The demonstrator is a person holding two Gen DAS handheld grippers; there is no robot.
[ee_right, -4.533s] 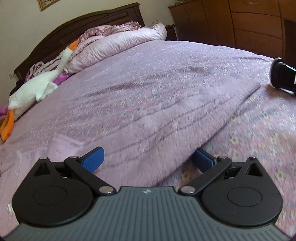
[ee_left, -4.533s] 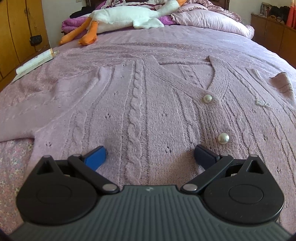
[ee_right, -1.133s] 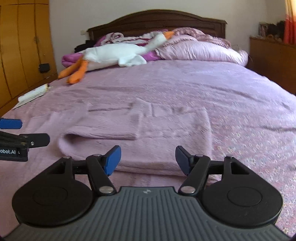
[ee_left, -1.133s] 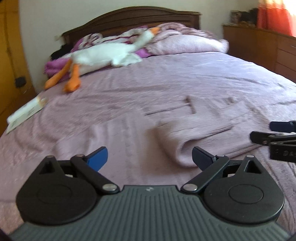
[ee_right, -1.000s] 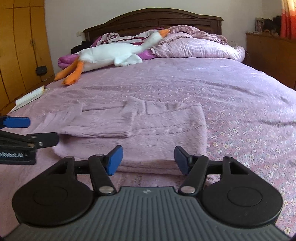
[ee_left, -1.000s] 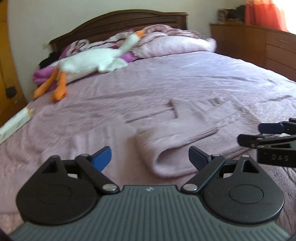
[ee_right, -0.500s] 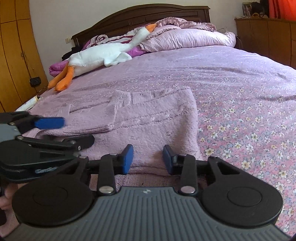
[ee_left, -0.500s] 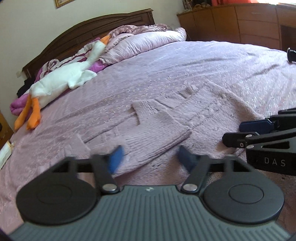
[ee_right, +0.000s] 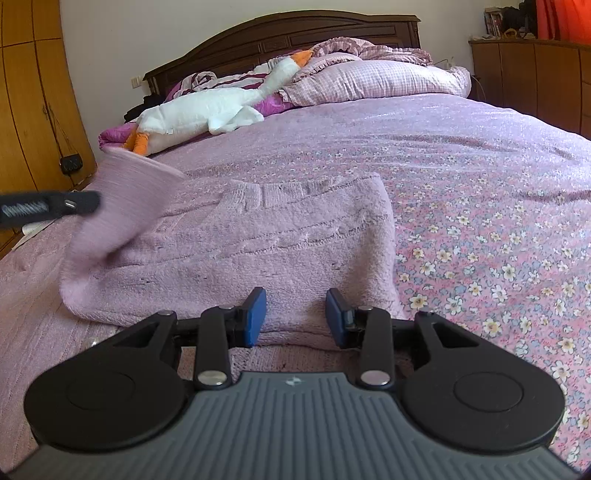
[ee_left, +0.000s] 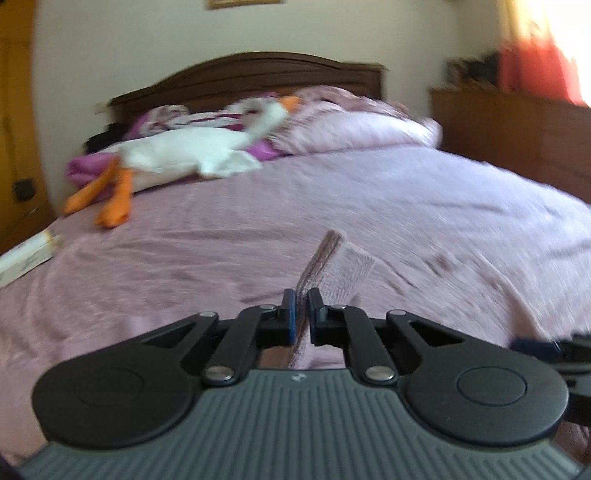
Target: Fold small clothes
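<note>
A pink knit cardigan (ee_right: 295, 236) lies partly folded on the bed. My left gripper (ee_left: 302, 314) is shut on a thin edge of its knit (ee_left: 321, 258), which runs up from between the pads. In the right wrist view that part of the cardigan (ee_right: 118, 206) hangs lifted and blurred at the left, beside the left gripper's black finger (ee_right: 74, 202). My right gripper (ee_right: 295, 317) sits at the cardigan's near folded edge, its blue pads partly closed with the thick fold filling the gap between them. The right gripper (ee_left: 546, 347) shows at the right edge of the left wrist view.
The bed carries a pink floral bedspread (ee_right: 498, 221). A white plush goose (ee_right: 207, 107) and pillows (ee_right: 376, 77) lie by the dark headboard (ee_right: 280, 33). A wooden wardrobe (ee_right: 33, 92) stands at the left, a dresser (ee_right: 535, 74) at the right. A white box (ee_left: 26, 258) rests on the bed's left edge.
The left gripper's jaws went from wide to shut on the cardigan's edge and raised it. The right gripper's jaws narrowed and sank onto the near fold.
</note>
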